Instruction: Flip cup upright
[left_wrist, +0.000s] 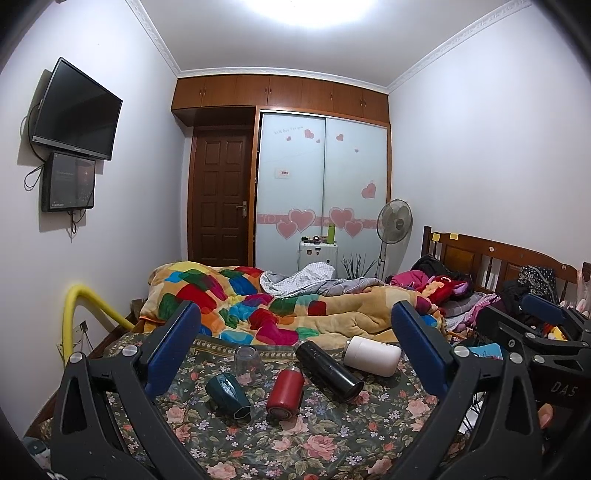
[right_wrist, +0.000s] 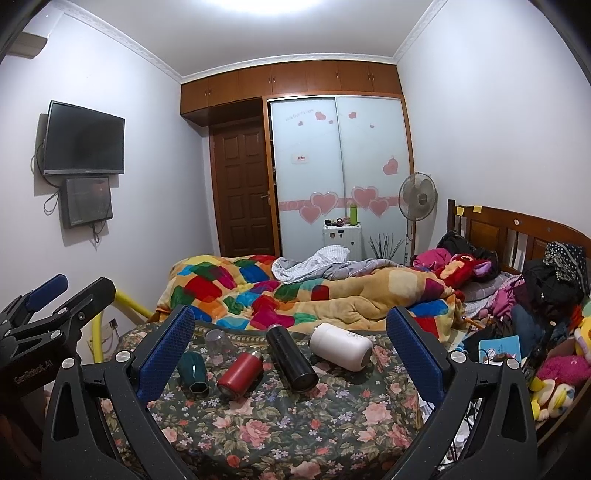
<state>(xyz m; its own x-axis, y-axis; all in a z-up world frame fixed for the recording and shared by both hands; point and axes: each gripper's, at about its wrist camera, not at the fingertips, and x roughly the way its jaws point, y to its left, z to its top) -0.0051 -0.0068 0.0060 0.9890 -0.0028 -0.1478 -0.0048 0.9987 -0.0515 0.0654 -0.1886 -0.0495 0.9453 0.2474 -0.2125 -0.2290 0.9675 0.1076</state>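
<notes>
Several cups lie on the floral bedspread (left_wrist: 314, 439). A teal faceted cup (left_wrist: 228, 396), a red flask (left_wrist: 285, 392), a black flask (left_wrist: 328, 370) and a white cup (left_wrist: 372, 355) lie on their sides. A clear glass (left_wrist: 249, 363) stands mouth down behind the teal cup. The same show in the right wrist view: teal cup (right_wrist: 192, 370), red flask (right_wrist: 239, 373), black flask (right_wrist: 291, 362), white cup (right_wrist: 340, 350), glass (right_wrist: 218, 341). My left gripper (left_wrist: 295, 354) is open and empty, held above and short of the cups. My right gripper (right_wrist: 290, 350) is open and empty too.
A bunched patchwork blanket (left_wrist: 280, 306) lies just behind the cups. Clothes and plush toys (right_wrist: 554, 332) pile up at the right by the wooden headboard (right_wrist: 517, 229). A yellow tube (left_wrist: 79, 314) curves at the bed's left edge. Each gripper shows at the edge of the other's view.
</notes>
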